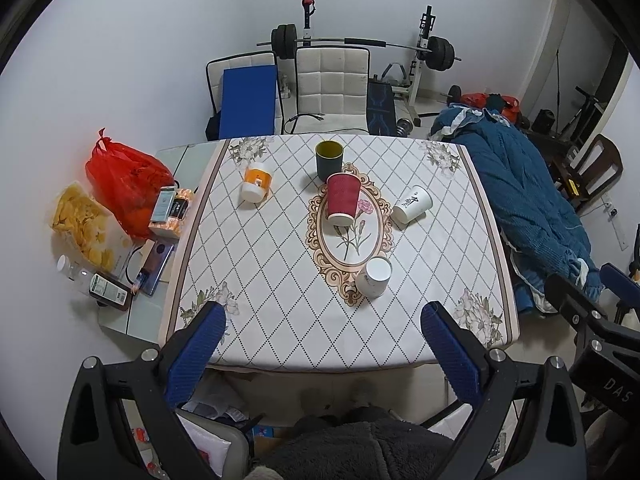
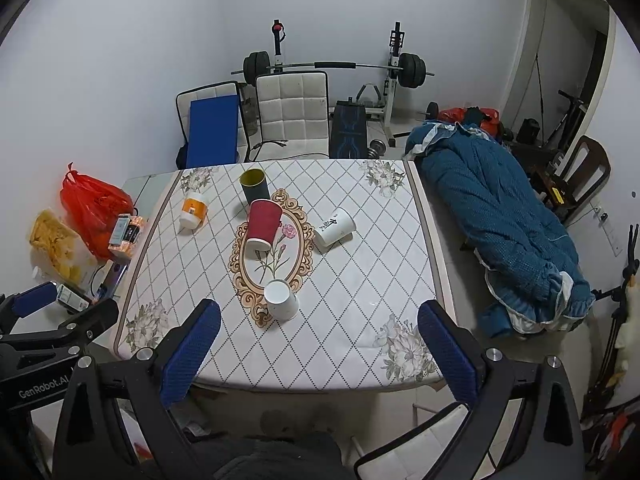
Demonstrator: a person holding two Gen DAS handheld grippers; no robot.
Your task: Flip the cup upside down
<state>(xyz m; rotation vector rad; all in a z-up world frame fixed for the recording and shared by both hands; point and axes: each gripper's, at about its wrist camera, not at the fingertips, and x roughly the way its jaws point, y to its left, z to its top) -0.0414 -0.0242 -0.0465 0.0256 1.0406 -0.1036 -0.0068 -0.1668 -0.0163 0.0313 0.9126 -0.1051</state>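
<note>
Cups are waiting on the worktop [image 1: 280, 320]: you are holding left gripper [image 1: 324, 344] and right gripper [image 2: 320, 344] above its near edge, jaws spread wide and empty, while the red cup [image 1: 342, 199] is apparently lying tipped at centre.

Red plastic bag [image 1: 124, 180] and chip packet [image 1: 86, 224] at desk's [image 1: 280, 320] left edge. Barbell rack [image 1: 360, 44], two white chairs [image 1: 332, 84] beyond far edge. Blue quilt [image 1: 528, 208] right.
</note>
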